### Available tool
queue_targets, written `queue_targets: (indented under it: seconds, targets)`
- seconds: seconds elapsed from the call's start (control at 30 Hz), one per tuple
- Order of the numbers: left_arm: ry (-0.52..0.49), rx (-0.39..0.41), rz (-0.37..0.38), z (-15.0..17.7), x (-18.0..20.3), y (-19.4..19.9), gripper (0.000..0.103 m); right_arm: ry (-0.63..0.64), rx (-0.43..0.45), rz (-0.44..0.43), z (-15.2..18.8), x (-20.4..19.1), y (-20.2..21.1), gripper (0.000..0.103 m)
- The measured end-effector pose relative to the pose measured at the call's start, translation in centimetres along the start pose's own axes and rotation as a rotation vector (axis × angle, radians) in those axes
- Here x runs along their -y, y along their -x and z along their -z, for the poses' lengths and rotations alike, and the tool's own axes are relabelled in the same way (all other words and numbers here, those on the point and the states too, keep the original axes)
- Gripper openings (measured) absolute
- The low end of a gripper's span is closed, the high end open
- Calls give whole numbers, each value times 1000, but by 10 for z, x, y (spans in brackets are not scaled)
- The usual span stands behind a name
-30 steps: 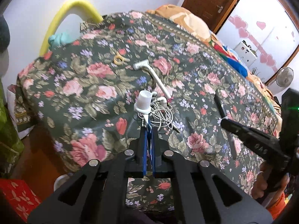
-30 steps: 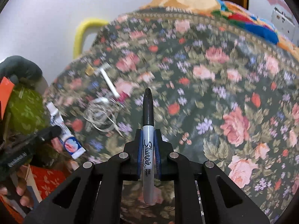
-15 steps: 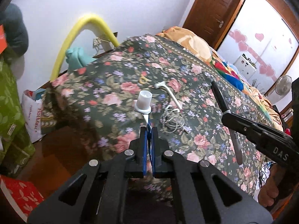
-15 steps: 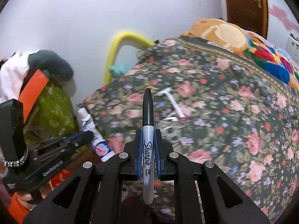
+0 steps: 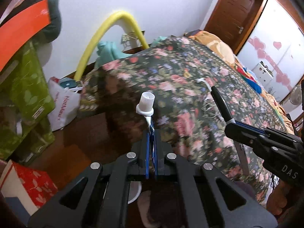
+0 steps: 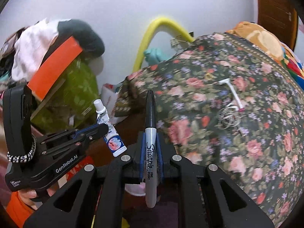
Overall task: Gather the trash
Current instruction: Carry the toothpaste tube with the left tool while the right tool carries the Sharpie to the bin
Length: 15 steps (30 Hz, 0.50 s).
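My left gripper (image 5: 151, 133) is shut on a flattened white and blue toothpaste tube (image 5: 146, 104), cap pointing away, held above the floor off the bed's corner. The right wrist view shows the same tube (image 6: 112, 133) in the left gripper (image 6: 102, 128) at lower left. My right gripper (image 6: 151, 138) is shut on a black and grey Sharpie marker (image 6: 150, 125), cap forward. In the left wrist view the marker (image 5: 220, 104) sticks out of the right gripper (image 5: 232, 126) at the right. A white razor (image 6: 230, 91), a tangle of white cable (image 6: 229, 116) and a small yellow ring (image 6: 208, 75) lie on the floral bedspread (image 6: 247, 133).
A white bowl (image 5: 134, 191) sits on the brown floor below both grippers. At left stand a green floral box (image 5: 22, 95), a red box (image 5: 24, 186) and a white plastic bag (image 5: 60, 102). A yellow foam arch (image 5: 106, 36) leans against the wall. A brown door (image 5: 231, 9) is at the far right.
Both grippers have drawn back from the bed and a little upward, each keeping its object. The bedspread now lies farther off to the right, and the floor and boxes have come into view.
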<state>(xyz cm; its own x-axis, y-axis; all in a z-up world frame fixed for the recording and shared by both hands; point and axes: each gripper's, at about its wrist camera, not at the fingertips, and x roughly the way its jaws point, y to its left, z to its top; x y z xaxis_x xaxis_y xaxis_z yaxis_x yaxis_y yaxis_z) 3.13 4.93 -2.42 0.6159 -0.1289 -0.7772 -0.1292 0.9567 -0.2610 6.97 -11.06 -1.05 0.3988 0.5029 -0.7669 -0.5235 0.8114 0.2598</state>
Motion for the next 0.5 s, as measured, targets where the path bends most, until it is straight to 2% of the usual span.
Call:
queue_targets:
  seconds: [0.23, 0.5]
  targets:
    - [66, -51, -37, 27, -51, 0, 2, 28, -81, -19, 12, -35, -32, 11]
    - [135, -145, -42, 54, -85, -25, 2, 50, -242, -32, 38, -61, -92, 11]
